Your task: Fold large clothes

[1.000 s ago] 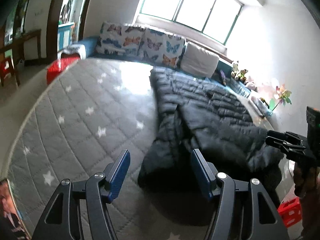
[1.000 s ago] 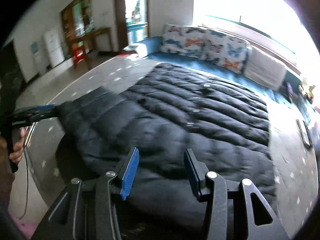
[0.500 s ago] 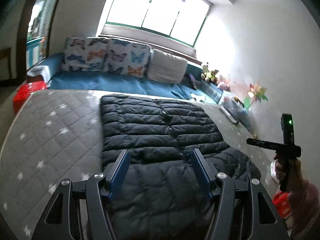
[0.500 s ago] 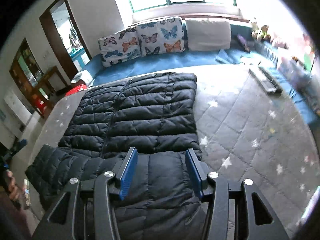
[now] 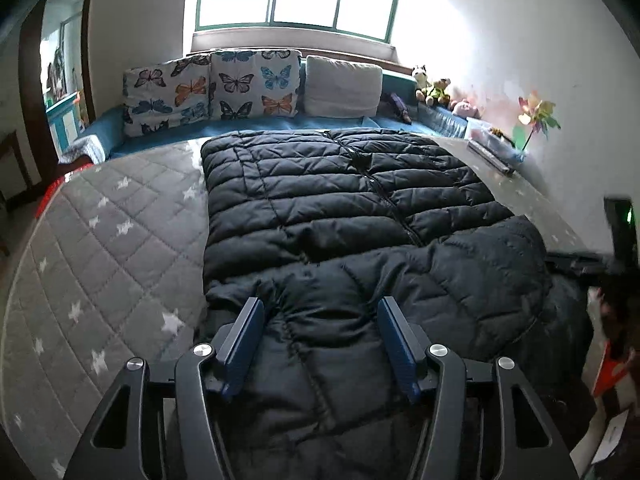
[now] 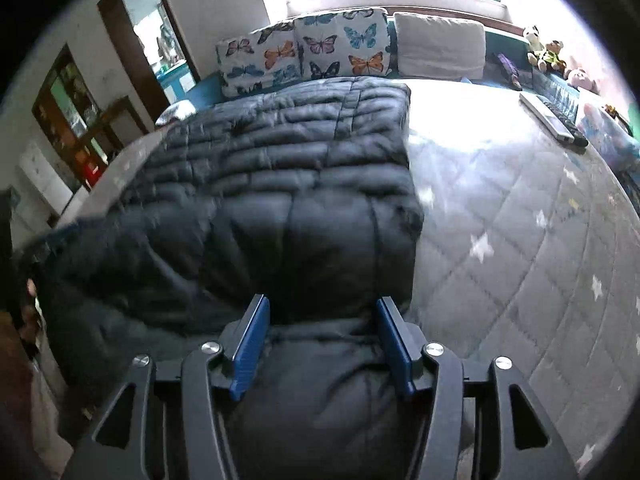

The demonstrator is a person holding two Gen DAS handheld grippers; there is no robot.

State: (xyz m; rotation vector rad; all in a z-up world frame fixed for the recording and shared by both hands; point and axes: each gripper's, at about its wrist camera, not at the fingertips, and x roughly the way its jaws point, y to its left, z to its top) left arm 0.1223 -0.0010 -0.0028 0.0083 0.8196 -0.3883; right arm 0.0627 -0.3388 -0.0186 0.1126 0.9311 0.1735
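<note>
Lying on the bed (image 5: 100, 240), the black jacket (image 5: 340, 208) is straddled by both spread jaws; left gripper (image 5: 320, 320) closing, right gripper (image 6: 320, 320) opening.

Grey star-quilted bed (image 5: 120, 240), black puffer coat (image 5: 340, 208)

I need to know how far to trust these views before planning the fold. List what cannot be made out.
- Near hem of the black puffer jacket: cut off by the bottom edge and the left gripper in the left wrist view.
- Jacket's left side: motion-blurred in the right wrist view, behind the right gripper.
- Whether either gripper's pads press the fabric: unclear.
- Right gripper in the left view: blurred, cut off.
</note>
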